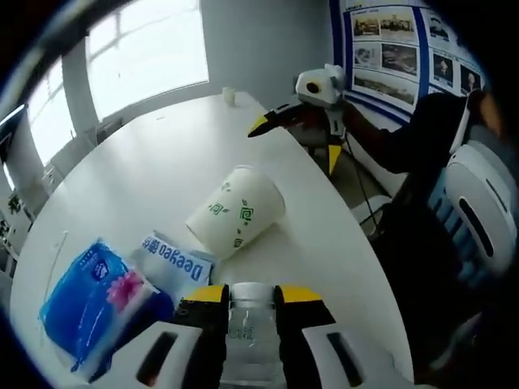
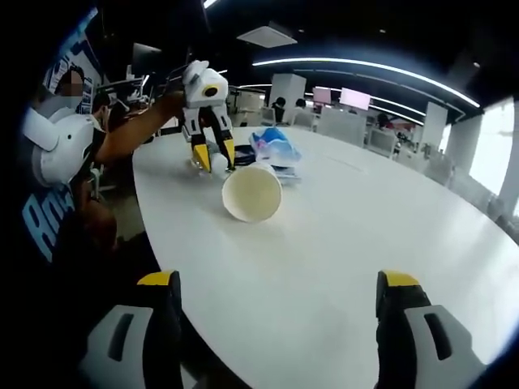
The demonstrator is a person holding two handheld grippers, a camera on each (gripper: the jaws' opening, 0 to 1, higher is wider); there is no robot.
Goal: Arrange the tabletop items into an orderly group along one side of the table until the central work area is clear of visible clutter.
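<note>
White, glossy and broad, the counter point(image 1: 162, 162) carries a small cluster of things near one long edge. In the left gripper view, the left claw point(image 1: 250, 304) rises from the bottom with its yellow-tipped black jaws pressed against the two sides of a small clear plastic container point(image 1: 247, 312), pinching it right at the counter's near edge. Just beyond the jaws a white paper cup with green printed marks point(image 1: 235, 212) lies tipped on its side, its open mouth pointing away from the camera. Touching the cup's base end is a pale blue packet with dark lettering point(image 1: 174, 263), and beside that, toward the near corner, lies a bright blue plastic tissue pack with a pink flower print point(image 1: 93, 300). A thin white stick point(image 1: 57, 259) lies on the surface just past the tissue pack. At the far edge of the counter the right claw point(image 1: 263, 126) hangs in the air, held by a person in a dark sleeve point(image 1: 405, 146).

In the right gripper view, the right claw point(image 2: 276, 284) has its jaws spread wide apart with nothing between them, above bare counter point(image 2: 365, 227). Further along the surface the paper cup point(image 2: 252, 193) shows its open mouth toward the camera. Behind it sits the blue tissue pack point(image 2: 274, 146), and the left claw point(image 2: 212, 158) points down at the counter beside the cup, held by a hand point(image 2: 166, 105).
</note>
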